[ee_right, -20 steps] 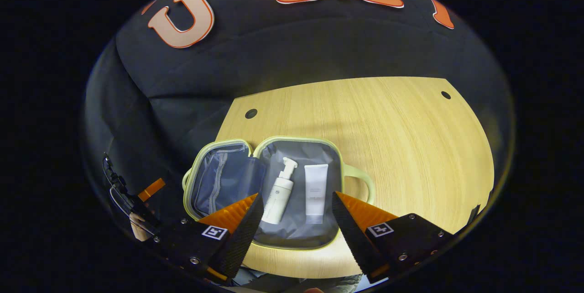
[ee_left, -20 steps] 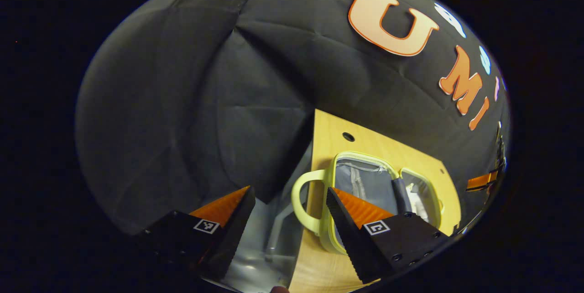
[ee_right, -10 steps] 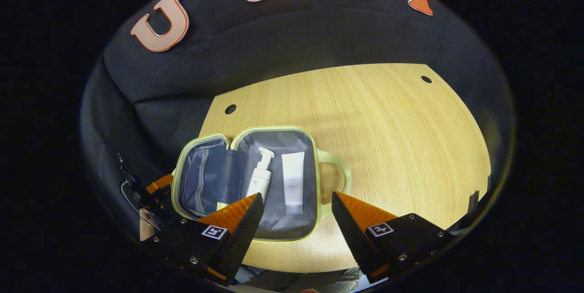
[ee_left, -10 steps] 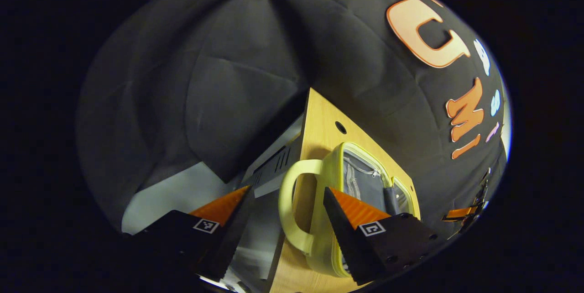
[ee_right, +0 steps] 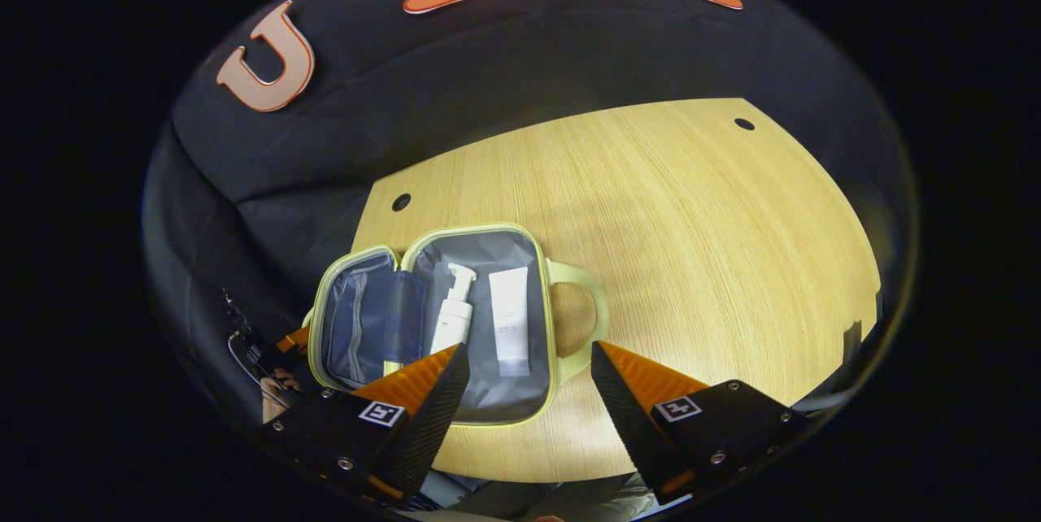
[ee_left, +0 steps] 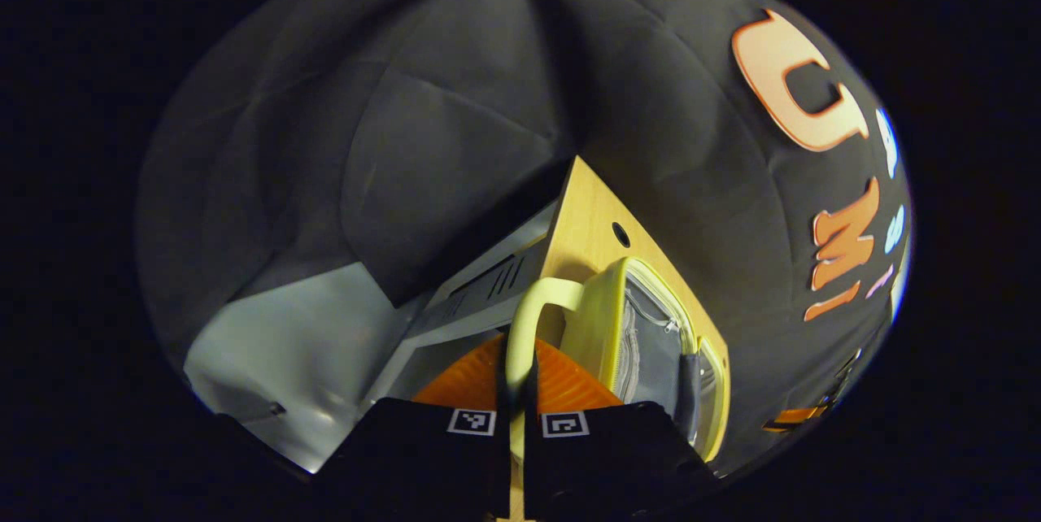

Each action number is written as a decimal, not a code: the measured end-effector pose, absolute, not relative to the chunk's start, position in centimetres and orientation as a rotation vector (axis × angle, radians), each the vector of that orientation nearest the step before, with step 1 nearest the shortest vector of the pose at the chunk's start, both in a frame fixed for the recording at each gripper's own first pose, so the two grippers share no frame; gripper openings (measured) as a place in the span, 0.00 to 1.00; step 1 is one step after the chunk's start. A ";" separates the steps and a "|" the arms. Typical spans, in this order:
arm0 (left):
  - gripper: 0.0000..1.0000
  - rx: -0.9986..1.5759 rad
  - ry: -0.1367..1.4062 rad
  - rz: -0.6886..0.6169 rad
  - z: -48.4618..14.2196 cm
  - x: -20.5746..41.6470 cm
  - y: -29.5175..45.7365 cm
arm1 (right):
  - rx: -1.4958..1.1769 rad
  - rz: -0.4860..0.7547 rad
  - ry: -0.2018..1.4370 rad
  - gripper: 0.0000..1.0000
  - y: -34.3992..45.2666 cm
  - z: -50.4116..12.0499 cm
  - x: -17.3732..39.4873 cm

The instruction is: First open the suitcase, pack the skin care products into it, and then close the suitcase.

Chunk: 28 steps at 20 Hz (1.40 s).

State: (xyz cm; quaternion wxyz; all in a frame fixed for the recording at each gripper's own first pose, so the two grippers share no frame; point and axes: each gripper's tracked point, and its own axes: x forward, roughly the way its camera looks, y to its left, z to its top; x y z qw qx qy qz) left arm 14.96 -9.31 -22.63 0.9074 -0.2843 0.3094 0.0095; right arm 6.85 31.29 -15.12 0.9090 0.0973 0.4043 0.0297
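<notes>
On the left, our left gripper [ee_left: 517,392] has its fingers pinched together on the handle [ee_left: 529,319] of the suitcase's lid half [ee_left: 602,319], which we judge is the hold needed to swing that half over and close the case. The suitcase [ee_right: 455,416] lies open on the wooden table [ee_right: 691,221], near its left edge, grey lining up. In the right half, a pump bottle [ee_right: 452,317] and a tube [ee_right: 510,319] lie side by side, so packing looks done. To the right, our right gripper [ee_right: 529,380] hovers spread and empty over the near rim, well placed to steady the case. Any label print is too small to read.
</notes>
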 end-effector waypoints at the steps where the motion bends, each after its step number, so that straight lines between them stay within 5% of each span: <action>1: 0.07 -0.534 0.633 0.020 -21.3 14.9 -9.5 | 0.206 0.072 0.822 0.96 31.4 -14.8 7.1; 15: 0.06 -0.131 0.459 -0.209 1.6 9.7 -28.9 | 0.185 0.203 0.542 0.96 26.2 -3.2 11.3; 28: 0.06 -0.053 0.484 -0.398 -1.1 11.9 -54.1 | -0.011 0.059 0.277 0.95 9.0 2.2 11.9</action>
